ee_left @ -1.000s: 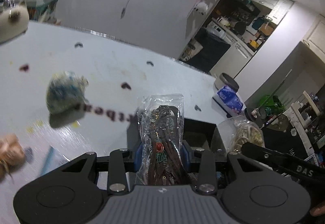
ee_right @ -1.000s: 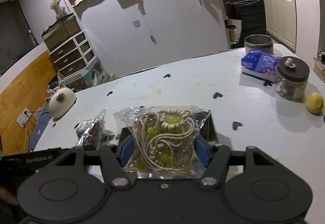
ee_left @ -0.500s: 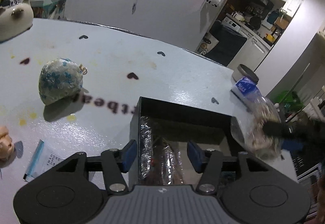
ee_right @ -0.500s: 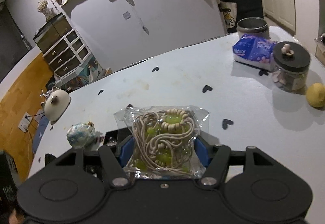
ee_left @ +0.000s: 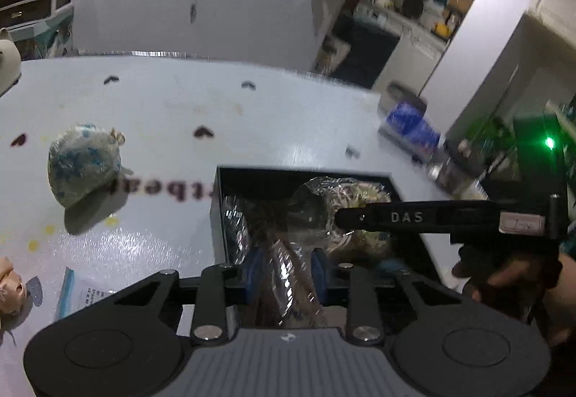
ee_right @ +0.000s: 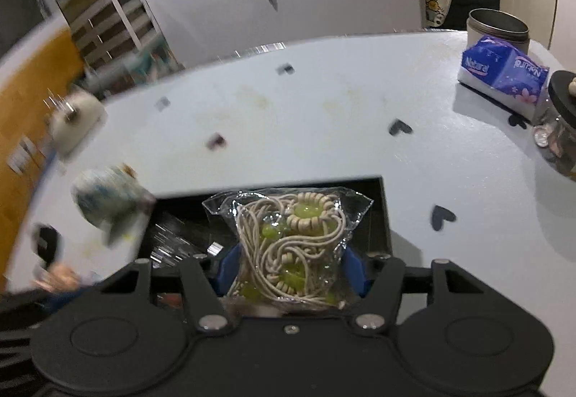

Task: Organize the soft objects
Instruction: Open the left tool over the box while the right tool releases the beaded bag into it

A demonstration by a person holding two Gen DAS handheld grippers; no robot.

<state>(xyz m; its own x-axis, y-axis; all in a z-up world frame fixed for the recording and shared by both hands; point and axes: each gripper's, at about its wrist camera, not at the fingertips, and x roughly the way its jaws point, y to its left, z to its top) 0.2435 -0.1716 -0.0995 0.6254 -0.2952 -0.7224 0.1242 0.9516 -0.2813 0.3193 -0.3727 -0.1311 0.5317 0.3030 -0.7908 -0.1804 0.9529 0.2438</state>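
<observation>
Pale table (ee_right: 324,116) — black box (ee_right: 381,213), bagged cords (ee_right: 291,245)

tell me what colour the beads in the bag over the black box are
Yellow-green beads on beige cord, clearest in the right wrist view.

Two bags (ee_right: 295,245) in the box (ee_right: 381,217), pouch (ee_left: 84,168) to its left.

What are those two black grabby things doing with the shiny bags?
A person is tidying small bags into a black box on the table. The right gripper holds a clear bag of cream cords and green beads over the box. The left gripper is closing around a bag of dark cords at the box.
</observation>
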